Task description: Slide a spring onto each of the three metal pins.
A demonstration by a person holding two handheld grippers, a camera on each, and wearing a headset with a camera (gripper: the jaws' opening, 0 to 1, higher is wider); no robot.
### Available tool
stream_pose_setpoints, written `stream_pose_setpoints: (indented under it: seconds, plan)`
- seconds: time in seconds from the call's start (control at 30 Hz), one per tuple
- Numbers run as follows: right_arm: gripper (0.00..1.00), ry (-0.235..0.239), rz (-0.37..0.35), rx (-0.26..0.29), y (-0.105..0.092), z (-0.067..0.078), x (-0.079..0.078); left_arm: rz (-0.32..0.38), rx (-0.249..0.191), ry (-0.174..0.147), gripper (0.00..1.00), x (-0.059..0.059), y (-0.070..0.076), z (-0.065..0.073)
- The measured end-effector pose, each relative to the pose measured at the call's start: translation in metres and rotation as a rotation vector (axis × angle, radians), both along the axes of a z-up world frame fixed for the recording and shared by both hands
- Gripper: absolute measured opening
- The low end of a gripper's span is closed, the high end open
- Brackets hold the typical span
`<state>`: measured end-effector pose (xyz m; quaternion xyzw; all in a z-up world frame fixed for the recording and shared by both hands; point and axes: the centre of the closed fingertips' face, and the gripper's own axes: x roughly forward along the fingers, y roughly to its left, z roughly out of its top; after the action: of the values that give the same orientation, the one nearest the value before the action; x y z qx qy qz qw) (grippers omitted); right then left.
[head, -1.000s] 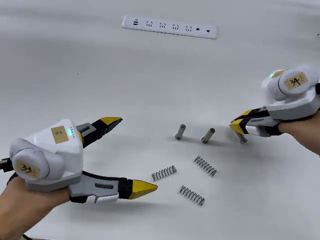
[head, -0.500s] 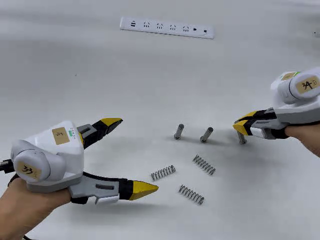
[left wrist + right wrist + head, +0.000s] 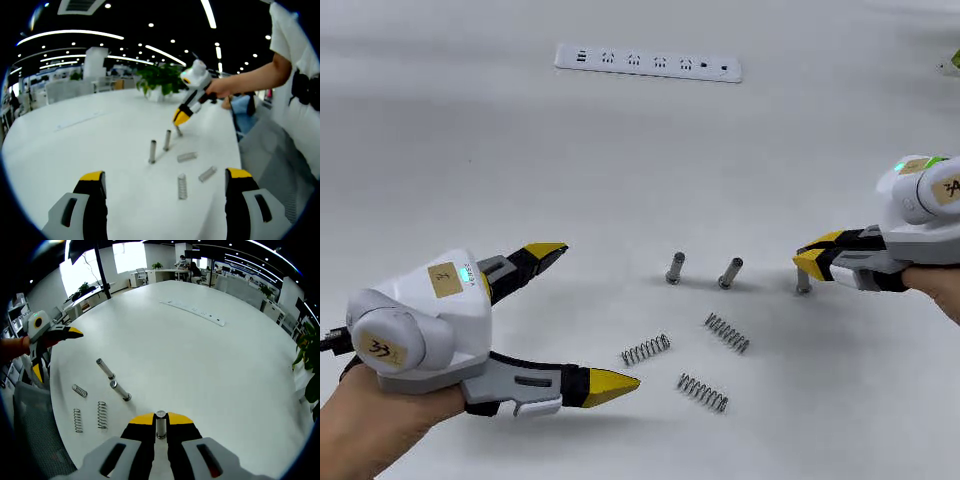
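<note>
Pinching the right pin near its top with the right tool, squeezed shut on it, at the right end of the row in the head view. Touching the bench or hanging just above it: too hard to tell. Standing upright beside it, the middle pin and the left pin, both bare. Lying flat a little nearer to the person, the left spring, the far spring and the near spring, apart from each other and from the pins. Holding the left tool spread wide and empty, low over the bench, to the left of the springs. Looking like the very start, with no spring slid on yet. For doing this step well, probably gripping the pin firm and steady, tipping its free end toward the left tool, and leaving plenty of it sticking out. Then likely reaching for the nearest spring, pinching it softly round the middle without squashing it, lining its open end up with the pin's tip, and pushing straight along. Going slowly, guarding against a rolling or popping spring.
</note>
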<state>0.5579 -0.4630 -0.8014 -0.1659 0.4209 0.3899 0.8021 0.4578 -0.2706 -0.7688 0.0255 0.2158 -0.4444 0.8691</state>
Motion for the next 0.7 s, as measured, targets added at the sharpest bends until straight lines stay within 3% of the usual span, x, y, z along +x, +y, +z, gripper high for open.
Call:
stream_pose_setpoints:
  seconds: [0.7]
  plan:
    - [0.09,-0.029,-0.045,0.035,-0.014,0.005,-0.014,-0.025,0.01,-0.001,1.0,-0.004,-0.01,0.004]
